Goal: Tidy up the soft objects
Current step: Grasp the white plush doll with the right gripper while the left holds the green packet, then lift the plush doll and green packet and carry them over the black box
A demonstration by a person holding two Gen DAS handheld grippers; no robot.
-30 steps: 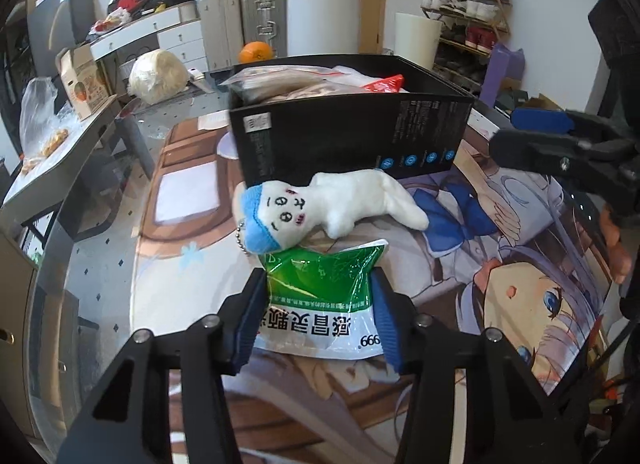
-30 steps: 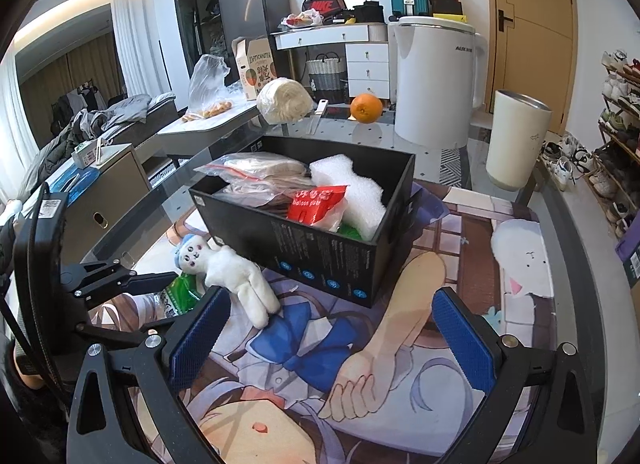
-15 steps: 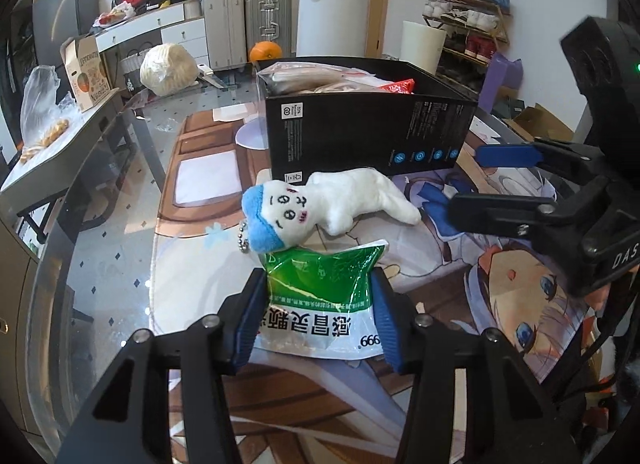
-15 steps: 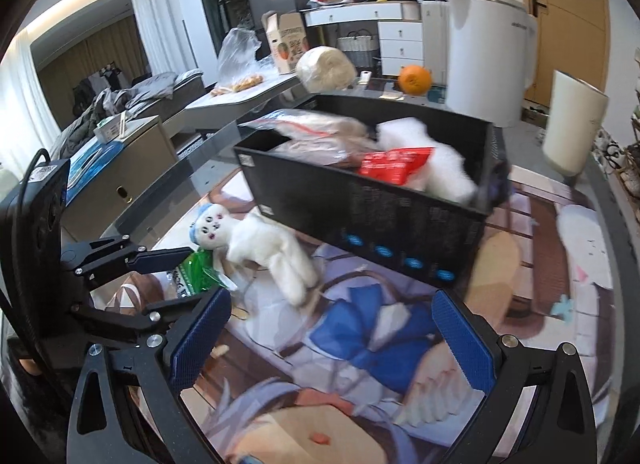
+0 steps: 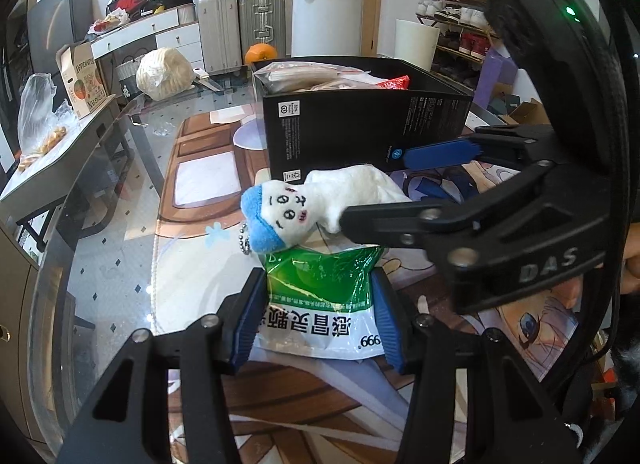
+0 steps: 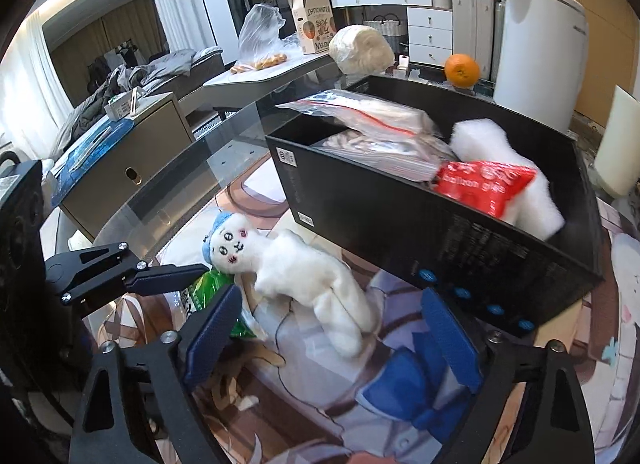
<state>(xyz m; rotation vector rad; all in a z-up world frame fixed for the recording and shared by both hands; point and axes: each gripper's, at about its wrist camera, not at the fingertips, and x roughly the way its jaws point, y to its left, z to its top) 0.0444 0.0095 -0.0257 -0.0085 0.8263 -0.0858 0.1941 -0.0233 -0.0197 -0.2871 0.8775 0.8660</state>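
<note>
A white plush doll [image 5: 340, 196] with a blue cap lies on the printed mat in front of the black box [image 5: 360, 132]. Its head rests on a green and white pouch [image 5: 320, 304]. My left gripper [image 5: 318, 288] is shut on that pouch, low over the mat. My right gripper [image 6: 332, 294] straddles the plush doll's [image 6: 296, 264] legs; its jaws are closing and the pads stand apart from the doll. In the left wrist view the right gripper [image 5: 374, 188] comes in from the right across the doll's body. The black box [image 6: 440, 244] holds clear bags, a red packet [image 6: 484, 184] and white foam.
A printed mat [image 5: 208, 184] covers the glass table [image 5: 108, 248]. Behind the box are an orange [image 6: 462, 70], a wrapped white bundle [image 6: 360, 50] and a white bin [image 6: 536, 44]. A grey side table [image 5: 52, 156] with a plastic bag stands to the left.
My right gripper has come down and leftward over the plush doll, and its jaws have narrowed. The left gripper has kept still with the pouch in it.
</note>
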